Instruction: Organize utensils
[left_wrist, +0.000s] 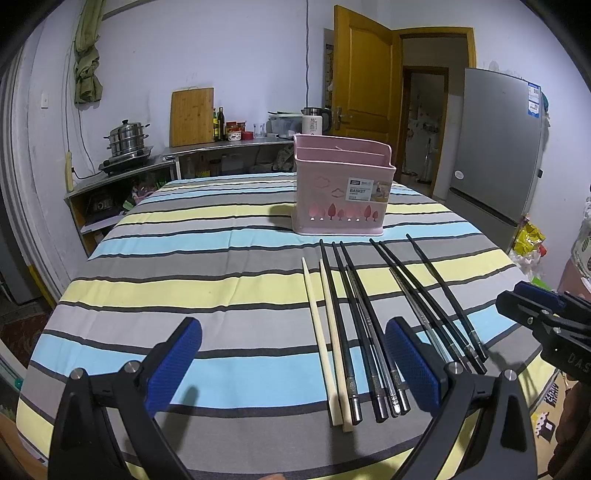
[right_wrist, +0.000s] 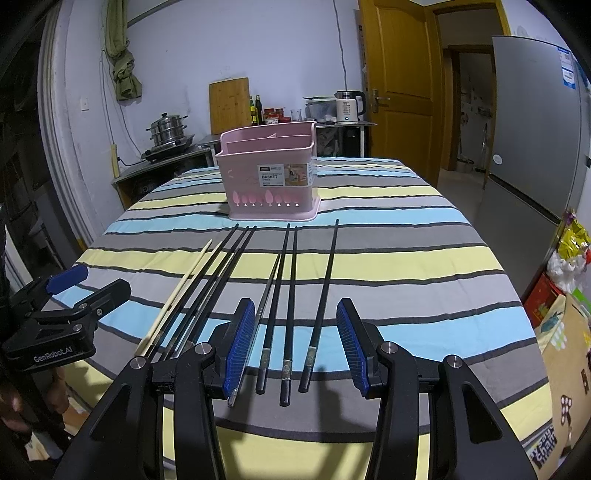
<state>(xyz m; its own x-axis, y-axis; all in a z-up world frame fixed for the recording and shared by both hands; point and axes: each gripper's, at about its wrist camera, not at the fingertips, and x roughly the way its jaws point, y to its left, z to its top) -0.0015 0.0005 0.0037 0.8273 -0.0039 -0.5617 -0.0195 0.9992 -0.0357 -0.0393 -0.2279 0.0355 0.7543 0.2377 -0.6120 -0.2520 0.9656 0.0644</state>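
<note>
Our left gripper and right gripper both hang with fingers spread wide, holding nothing; every chopstick lies flat near the table's near edge; the pink basket toward the far edge looks unfilled; we judge sorting not yet begun.

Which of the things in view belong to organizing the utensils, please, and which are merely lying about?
Part of the job:
- black chopsticks
- pale wooden chopsticks
- pink basket
- left gripper and right gripper, both open

Just lying about:
- cutting board
- steamer pot
- kettle
- fridge
- striped tablecloth
</note>
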